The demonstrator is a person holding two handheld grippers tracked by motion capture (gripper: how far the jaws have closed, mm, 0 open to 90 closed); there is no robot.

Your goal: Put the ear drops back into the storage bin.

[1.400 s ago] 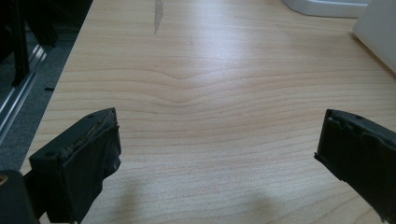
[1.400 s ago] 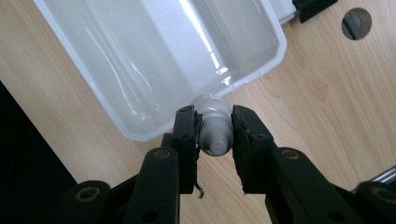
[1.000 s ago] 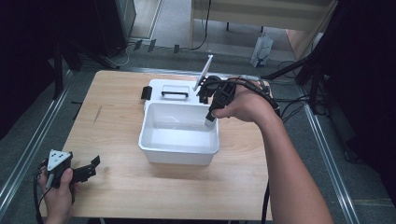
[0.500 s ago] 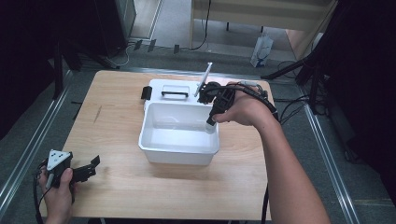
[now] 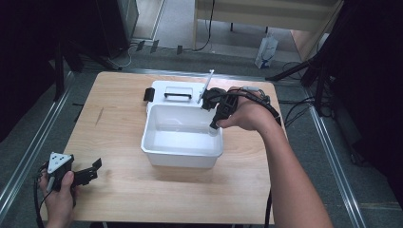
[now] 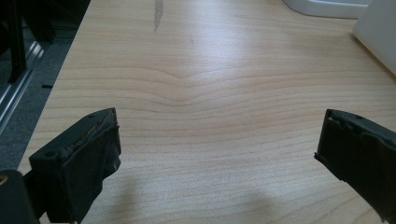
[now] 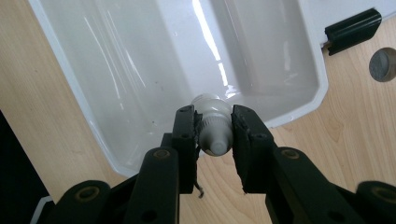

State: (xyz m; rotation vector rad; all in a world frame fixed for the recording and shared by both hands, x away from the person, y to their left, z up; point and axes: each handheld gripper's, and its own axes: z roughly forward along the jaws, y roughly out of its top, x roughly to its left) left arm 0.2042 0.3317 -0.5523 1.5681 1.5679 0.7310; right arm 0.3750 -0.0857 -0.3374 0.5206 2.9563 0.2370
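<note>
Right gripper (image 7: 214,135) clamped on small white bottle (image 7: 214,125) by its ribbed cap, held over near rim of white bin (image 7: 116,84). Bottle likely light, rigid, smooth; cap grip suits. Left gripper (image 6: 217,154) wide open, empty, on desk (image 6: 201,84).

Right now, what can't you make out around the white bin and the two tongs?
- Small white bottle: body hidden by the right tongs in the right gripper view; tiny in the high view.
- White bin: floor washed out by glare.
- Lid: partly behind the hand, high view.
- Left tongs: jaws cut by the frame's edge.
</note>
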